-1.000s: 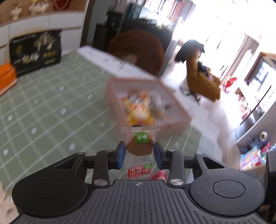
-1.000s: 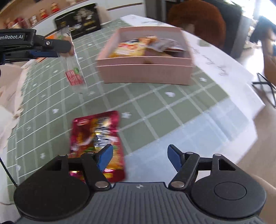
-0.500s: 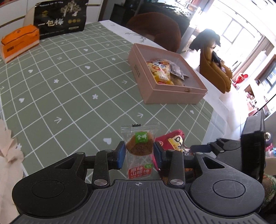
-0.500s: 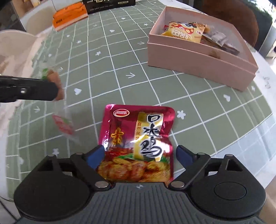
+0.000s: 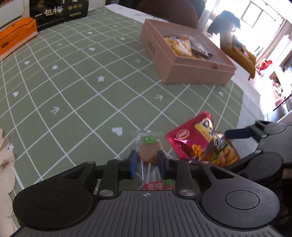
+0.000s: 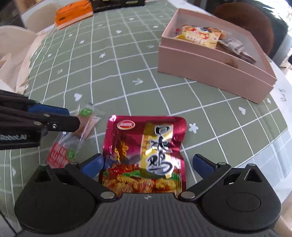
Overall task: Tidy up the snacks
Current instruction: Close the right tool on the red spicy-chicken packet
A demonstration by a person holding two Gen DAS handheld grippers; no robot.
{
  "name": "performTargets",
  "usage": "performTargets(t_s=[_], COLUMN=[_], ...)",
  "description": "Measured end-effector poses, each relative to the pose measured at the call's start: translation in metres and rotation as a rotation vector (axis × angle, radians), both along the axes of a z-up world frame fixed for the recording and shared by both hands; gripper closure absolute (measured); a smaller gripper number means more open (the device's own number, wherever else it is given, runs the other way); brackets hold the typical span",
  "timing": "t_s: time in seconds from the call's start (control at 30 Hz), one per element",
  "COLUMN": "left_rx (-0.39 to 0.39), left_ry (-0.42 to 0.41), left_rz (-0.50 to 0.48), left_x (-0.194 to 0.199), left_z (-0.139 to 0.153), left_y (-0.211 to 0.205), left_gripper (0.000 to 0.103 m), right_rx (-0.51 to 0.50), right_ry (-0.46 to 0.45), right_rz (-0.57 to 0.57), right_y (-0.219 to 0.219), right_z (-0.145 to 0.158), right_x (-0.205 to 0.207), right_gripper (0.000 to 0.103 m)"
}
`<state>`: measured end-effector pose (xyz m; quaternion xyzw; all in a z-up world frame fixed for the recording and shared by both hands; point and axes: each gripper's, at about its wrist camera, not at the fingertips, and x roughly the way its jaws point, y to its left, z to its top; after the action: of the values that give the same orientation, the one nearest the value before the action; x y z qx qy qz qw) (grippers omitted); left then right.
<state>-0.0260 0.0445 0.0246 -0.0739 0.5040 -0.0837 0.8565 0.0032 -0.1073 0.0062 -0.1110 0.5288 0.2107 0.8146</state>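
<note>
My left tool (image 5: 145,161) was clamped on a clear packet (image 5: 149,151) holding a round brown cake, its blue pads pressing the cake from both sides; the packet's lower end with the red label hung back toward the tool body. From the right wrist view the packet (image 6: 76,134) sat low over the green checked table (image 6: 127,73), but I could not tell whether it touched the cloth. My right tool (image 6: 147,164) stood wide open, its fingers either side of a red foil pouch (image 6: 146,156) lying flat on the table, not touching it on the right side. Pouch and packet were just beside each other. The pink box (image 6: 215,73) lay farther off on the table, with a yellow bag (image 6: 199,37) and darker wrappers inside. An orange box (image 5: 16,39) and a black bag (image 5: 60,12) sat at the far edge.
</note>
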Motion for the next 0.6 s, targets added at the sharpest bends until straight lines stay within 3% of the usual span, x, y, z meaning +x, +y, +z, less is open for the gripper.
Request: performTargets(t_s=[0.27,0.37,0.6], left_rx=[-0.021,-0.013,-0.021], left_ry=[0.004,-0.001,0.003], left_rz=[-0.017,-0.038,-0.02], left_x=[0.0,-0.001,0.0], left_z=[-0.002,-0.002,-0.002], left_y=[-0.007,-0.011,-0.009], left_gripper=[0.075,0.075,0.069], right_rx=[0.015,0.017,-0.087], right_ry=[-0.024,-0.047,-0.212], right_rz=[-0.101,-0.091,0.192], right_y=[-0.051,-0.062,-0.036], right_z=[-0.002,-0.002,0.004], right_x=[-0.001,-0.002,-0.008], right_gripper=[0.0,0.0,0.0])
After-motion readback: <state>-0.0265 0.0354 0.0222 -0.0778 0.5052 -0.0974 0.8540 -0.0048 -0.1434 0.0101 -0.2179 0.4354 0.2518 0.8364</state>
